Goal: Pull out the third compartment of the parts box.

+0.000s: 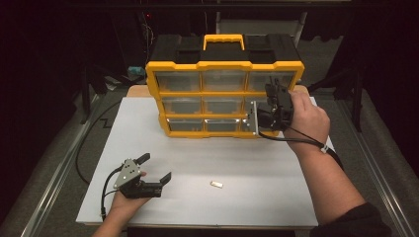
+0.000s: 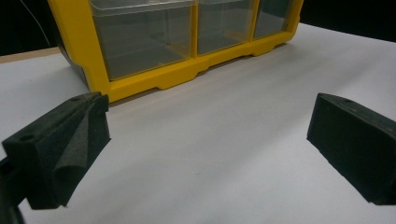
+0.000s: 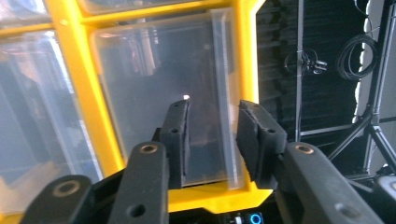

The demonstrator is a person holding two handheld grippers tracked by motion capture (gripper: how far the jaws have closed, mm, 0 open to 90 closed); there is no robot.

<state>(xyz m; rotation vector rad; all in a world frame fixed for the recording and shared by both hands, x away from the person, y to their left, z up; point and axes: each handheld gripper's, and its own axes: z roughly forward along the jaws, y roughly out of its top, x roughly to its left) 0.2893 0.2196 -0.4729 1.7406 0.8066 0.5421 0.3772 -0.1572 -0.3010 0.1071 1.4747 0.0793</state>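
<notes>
At the organizer's (image 1: 223,94) right column, your right claw (image 3: 212,140) stands narrowed around a clear drawer's (image 3: 187,84) raised lip, pads seemingly not yet pressing. Next comes pinching it and pulling straight out. Your left claw (image 1: 157,174) rests wide on the worktop (image 1: 257,163). Drawer contents stay unreadable.

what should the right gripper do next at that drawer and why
Probably close the last bit onto the clear drawer's raised front lip, then pull it out of the yellow organizer. In the right gripper view, the right gripper has its jaws on either side of that lip with a gap left, so nothing is clamped yet. The left gripper rests open on the table.
</notes>
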